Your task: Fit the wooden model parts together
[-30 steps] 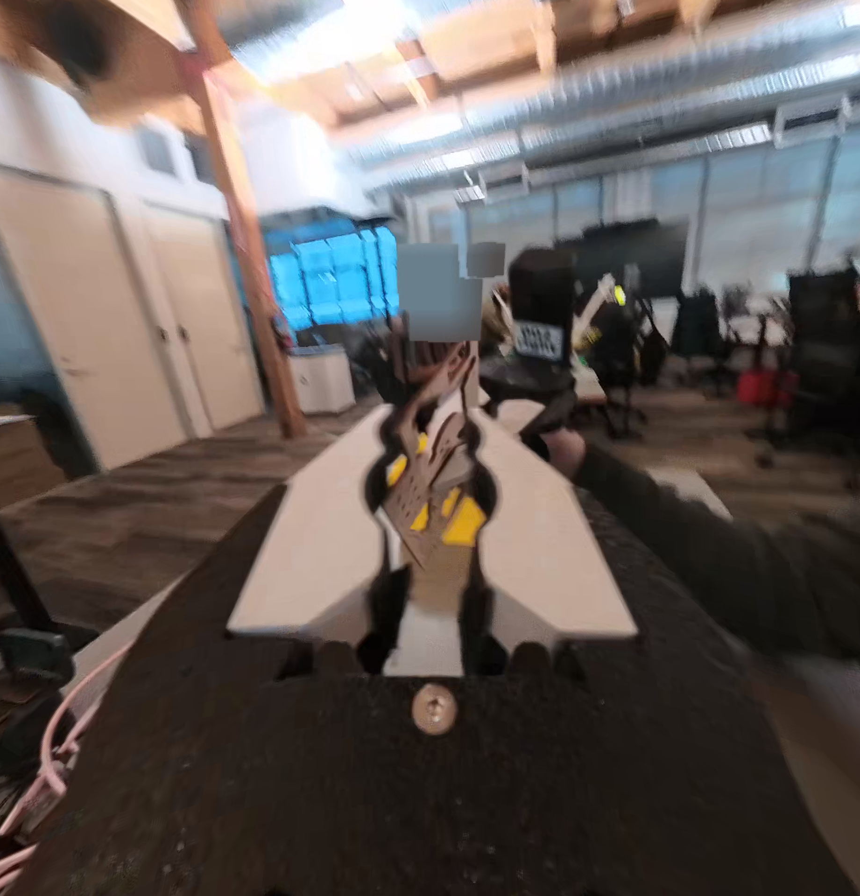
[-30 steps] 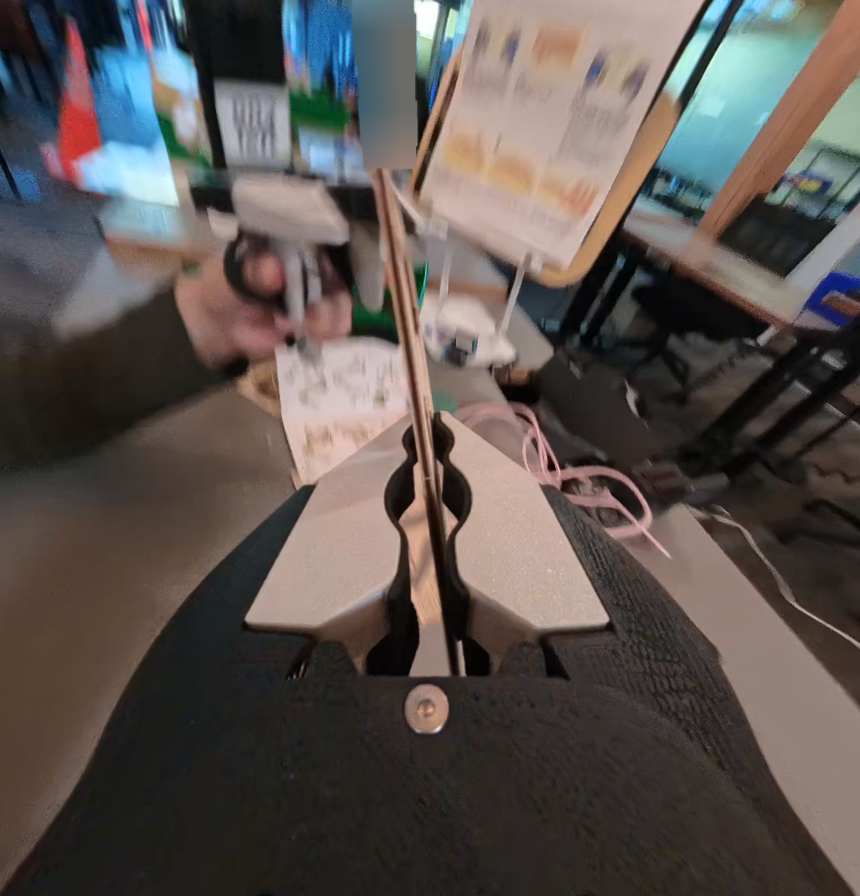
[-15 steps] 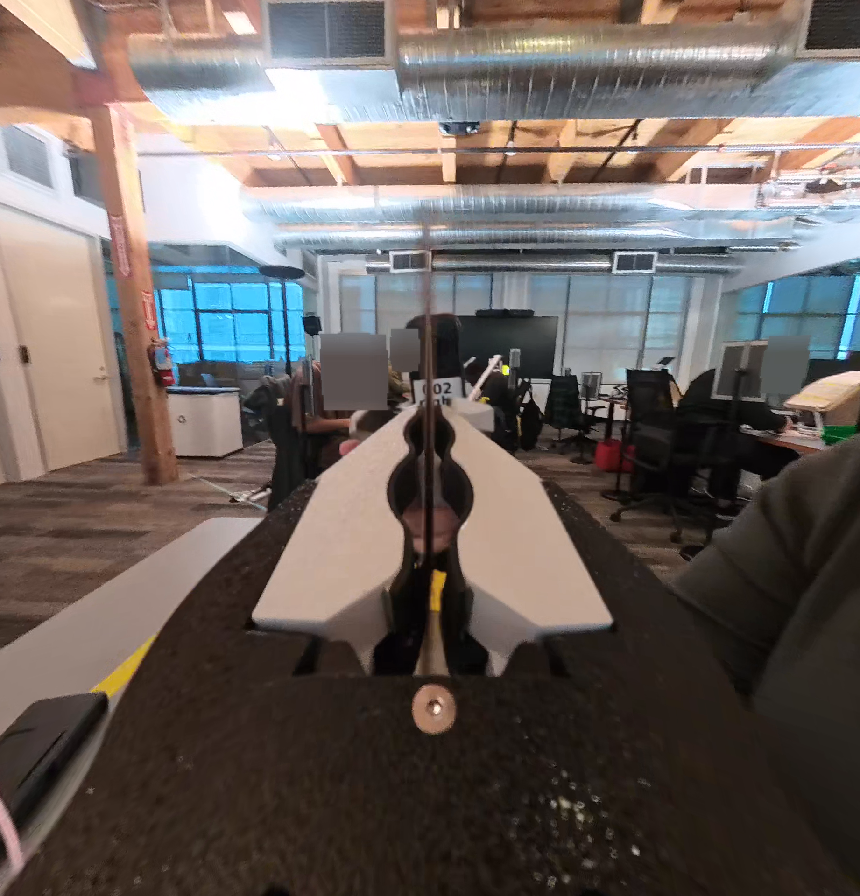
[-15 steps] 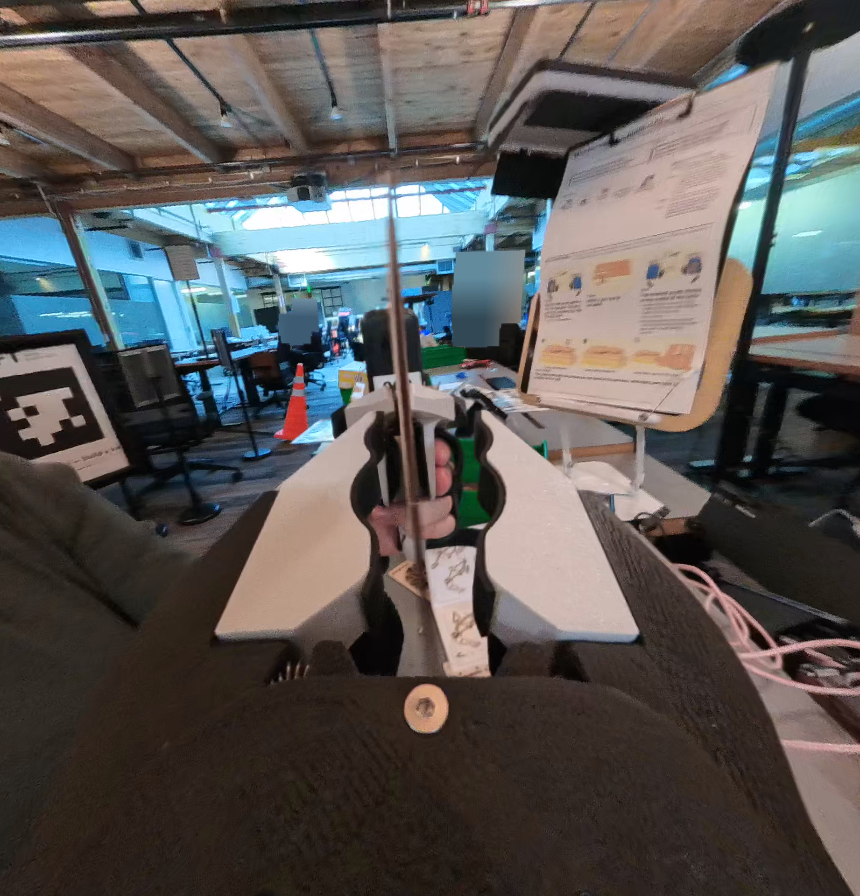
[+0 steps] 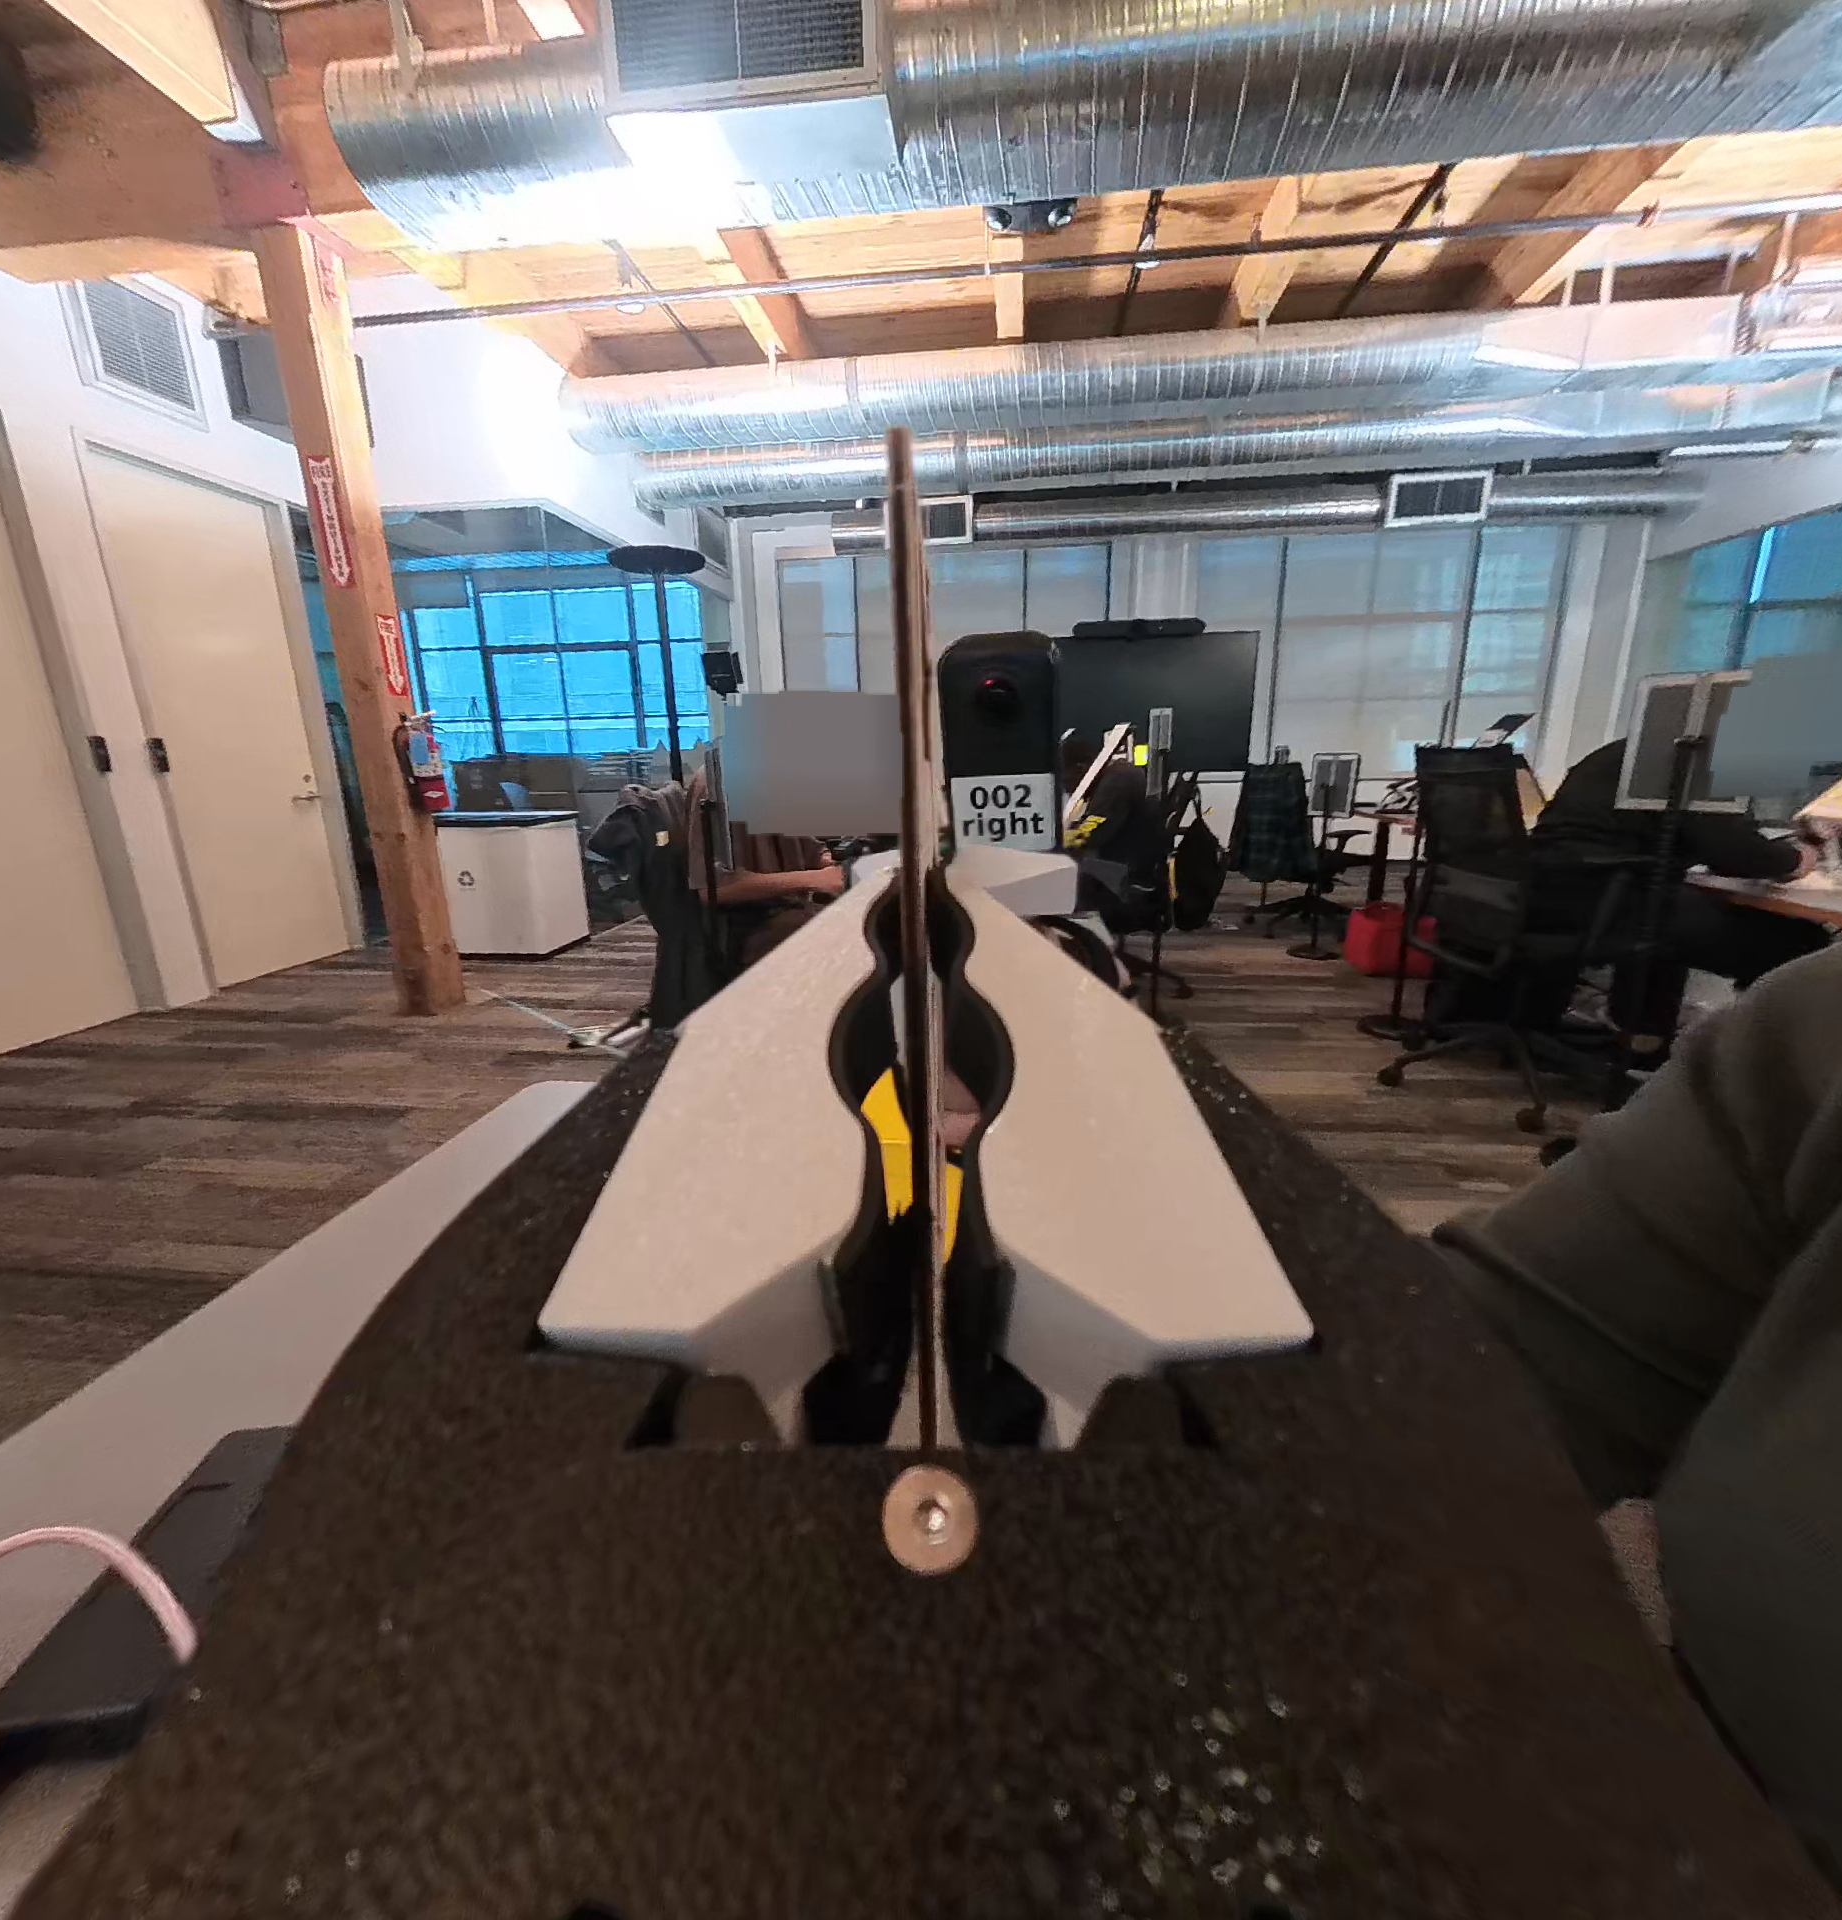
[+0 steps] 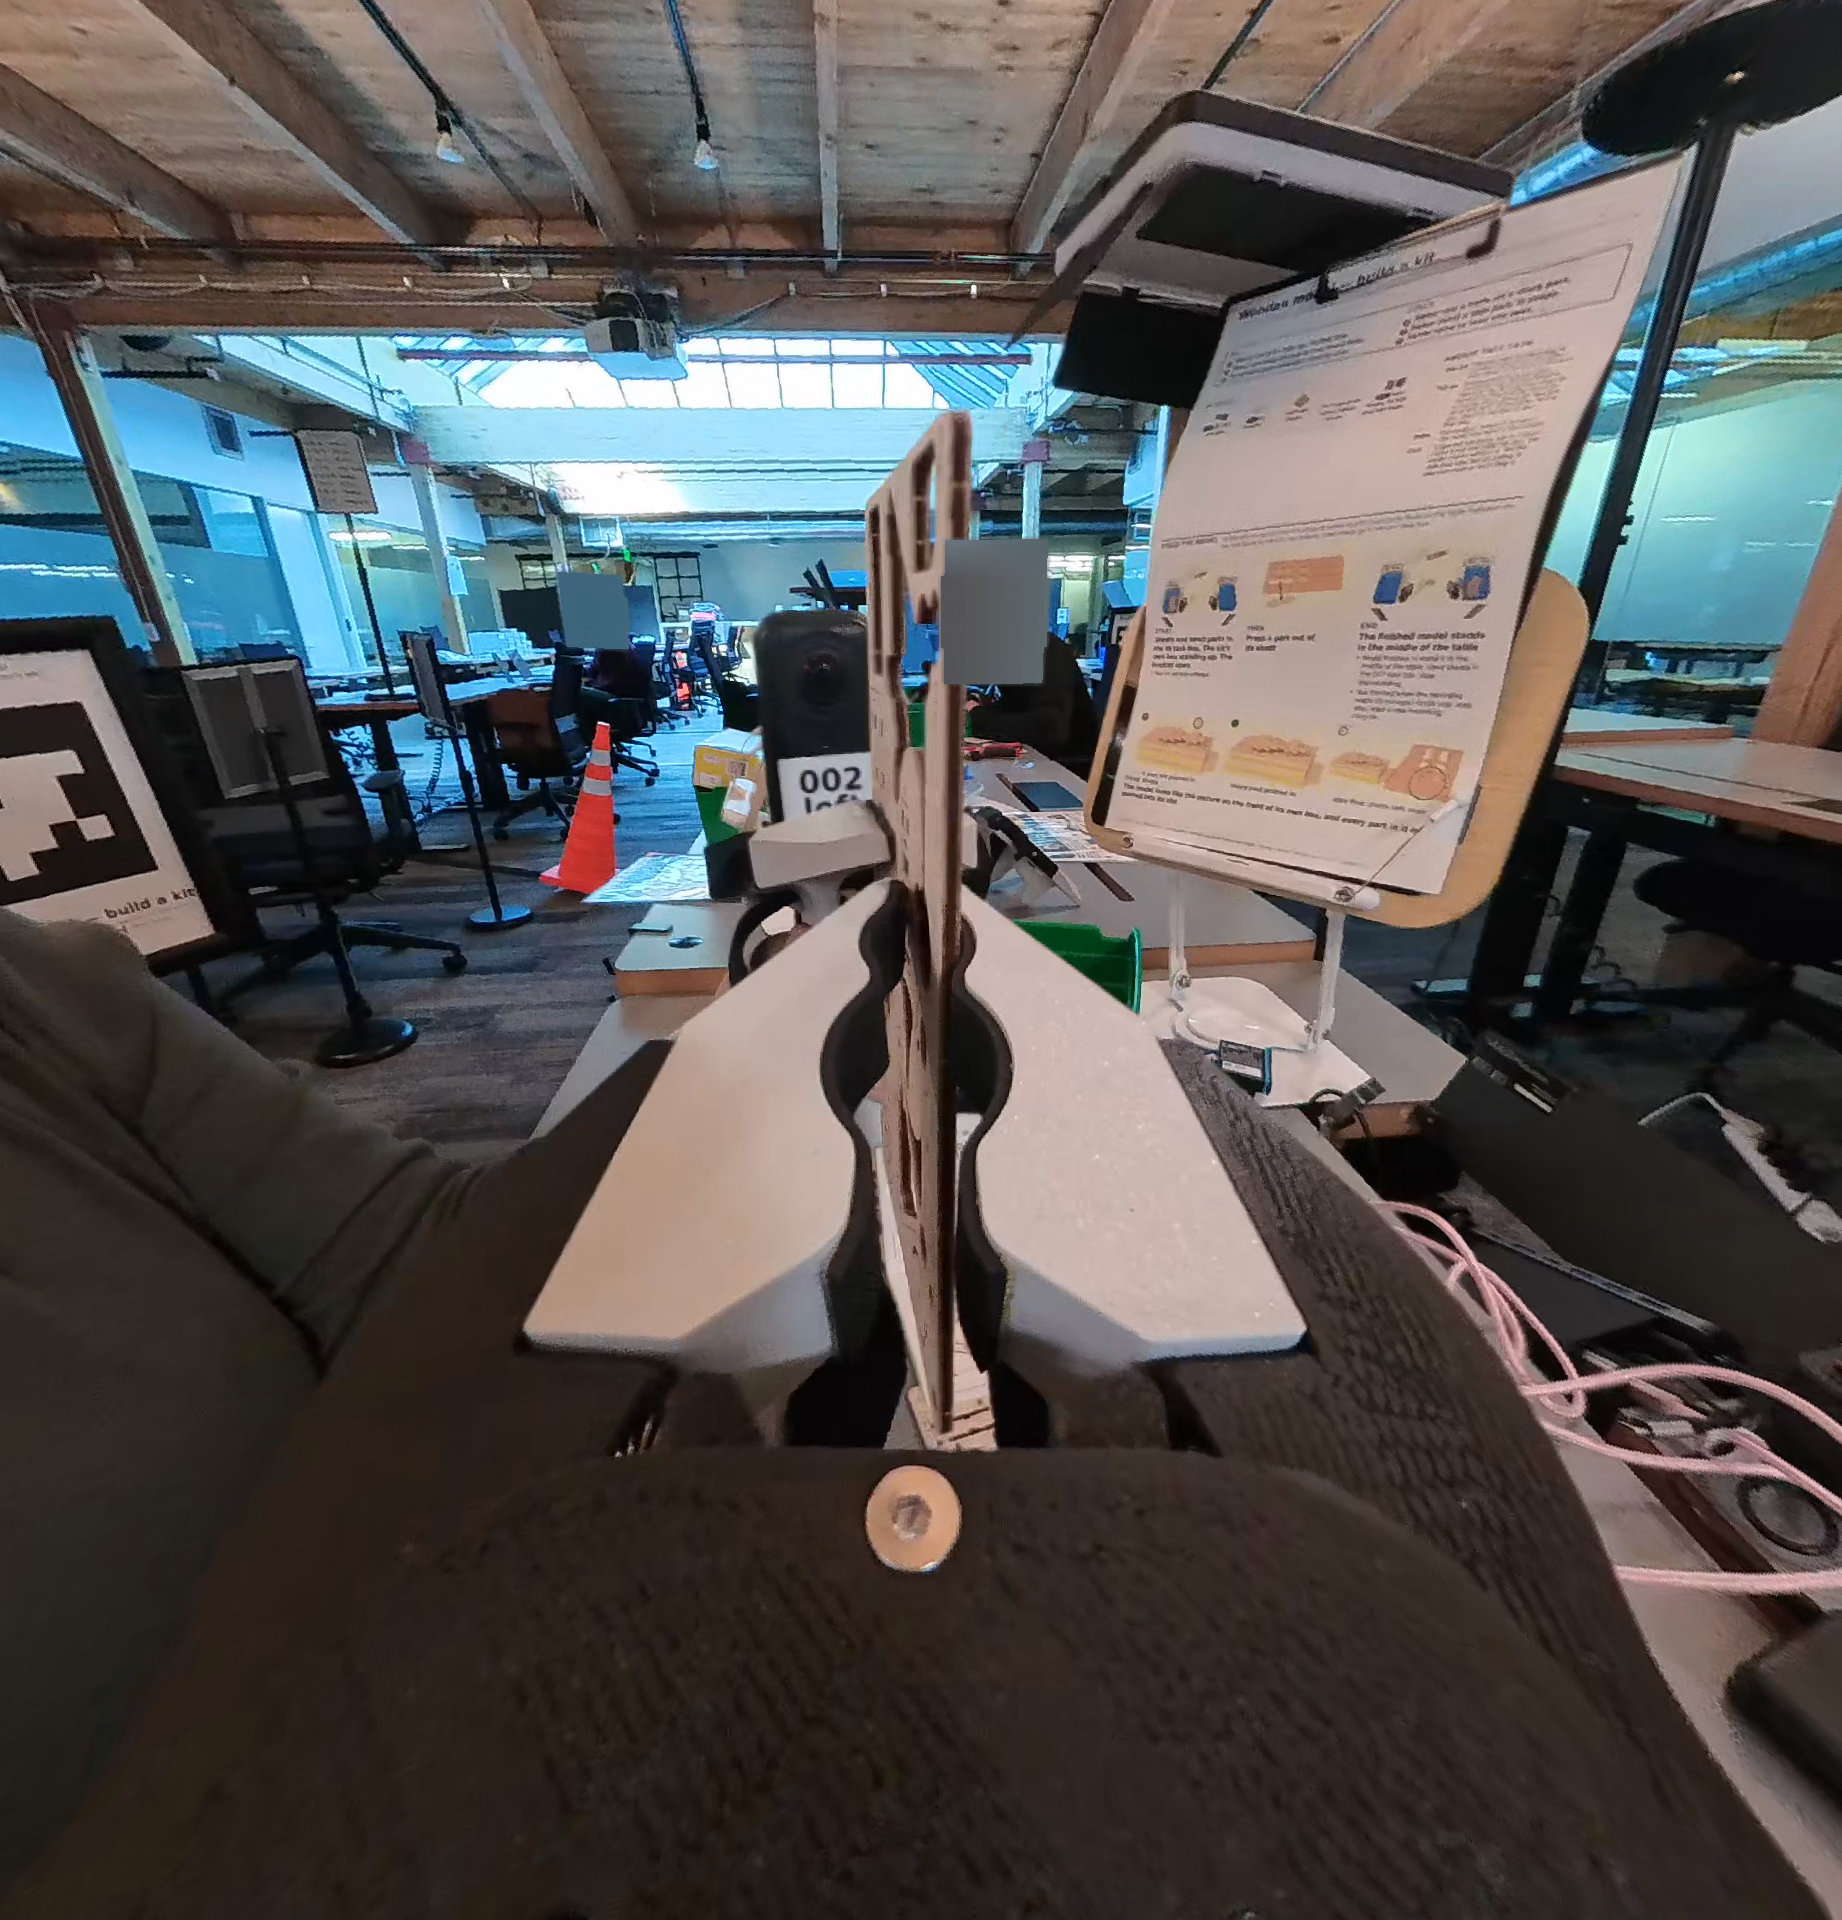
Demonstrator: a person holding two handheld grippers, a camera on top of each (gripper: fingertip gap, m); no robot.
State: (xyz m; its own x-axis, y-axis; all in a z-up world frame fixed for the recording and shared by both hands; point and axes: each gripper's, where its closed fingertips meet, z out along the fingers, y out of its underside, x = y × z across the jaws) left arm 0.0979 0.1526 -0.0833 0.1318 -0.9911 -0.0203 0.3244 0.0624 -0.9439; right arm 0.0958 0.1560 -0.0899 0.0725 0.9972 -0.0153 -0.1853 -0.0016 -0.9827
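A thin wooden model sheet (image 5: pixel 901 623) with cut-outs stands upright and edge-on in the left wrist view. My left gripper (image 5: pixel 917 883) is shut on it. In the right wrist view the same sheet (image 6: pixel 912 582) shows a little of its cut-out face, and my right gripper (image 6: pixel 922 894) is shut on it from the opposite side. The two grippers face each other, tips almost meeting. The right gripper's camera (image 5: pixel 995 717) shows behind the sheet in the left view, and the left gripper (image 6: pixel 823 842) shows just beyond it in the right view. The sheet is held up in the air.
A grey table (image 5: pixel 273 1299) lies below at the left. An instruction board on a stand (image 6: pixel 1343 582), a green bin (image 6: pixel 1083 961) and pink cables (image 6: pixel 1623 1382) are at the right. The person's dark sleeve (image 6: pixel 117 1195) fills the left side. An office with chairs lies behind. Less than 4 cm separates the two grippers' tips.
Both grippers have swung up from the table to level, face to face. The sheet, seen flat and blurred a second ago, now stands edge-on between both pairs of fingers.
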